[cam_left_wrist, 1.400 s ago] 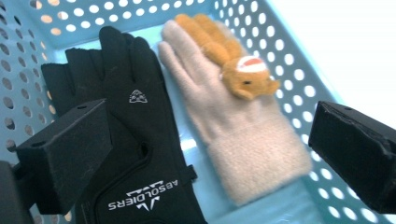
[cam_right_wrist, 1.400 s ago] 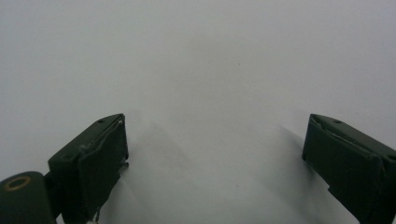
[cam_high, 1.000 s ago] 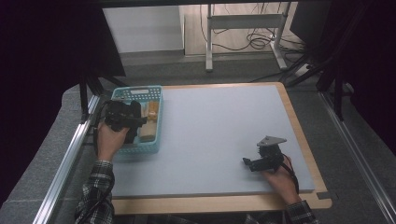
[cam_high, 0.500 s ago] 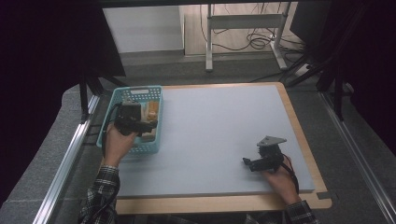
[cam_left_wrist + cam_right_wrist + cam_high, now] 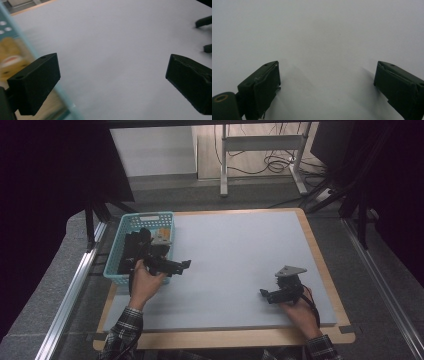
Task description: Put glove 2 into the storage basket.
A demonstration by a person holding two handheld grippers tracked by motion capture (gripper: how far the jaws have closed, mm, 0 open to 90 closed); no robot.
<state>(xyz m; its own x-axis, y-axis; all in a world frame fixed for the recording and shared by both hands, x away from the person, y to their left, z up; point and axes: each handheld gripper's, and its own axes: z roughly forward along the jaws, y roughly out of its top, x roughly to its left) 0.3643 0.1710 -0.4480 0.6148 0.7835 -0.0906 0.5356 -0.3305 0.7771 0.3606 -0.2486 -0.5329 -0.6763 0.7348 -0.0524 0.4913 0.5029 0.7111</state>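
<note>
Since the earlier frames the left gripper [image 5: 186,265] had come out of the teal basket [image 5: 116,270] and swung over the near right rim, so that it pointed across the grey mat [image 5: 240,250] instead of down among the contents. Its jaws stood wide apart with nothing between them; in the left gripper view the basket wall [image 5: 45,75] blurred past the left jaw, with a tan, orange-marked item [image 5: 10,62] behind it. That item, and a grey box-like thing with an orange label [image 5: 162,236], lay inside the basket, along with darker objects I could not make out.

Meanwhile the right gripper [image 5: 265,294] lay low at the near right of the mat, well apart from the basket, released and empty; its own view looked over bare grey surface [image 5: 319,32] between the spread jaws.

Judging by this, the work appeared barely begun: nothing had been set out on the mat, and the basket seemed to hold everything. Whichever piece was meant to come out remained to be picked, carried and placed
</note>
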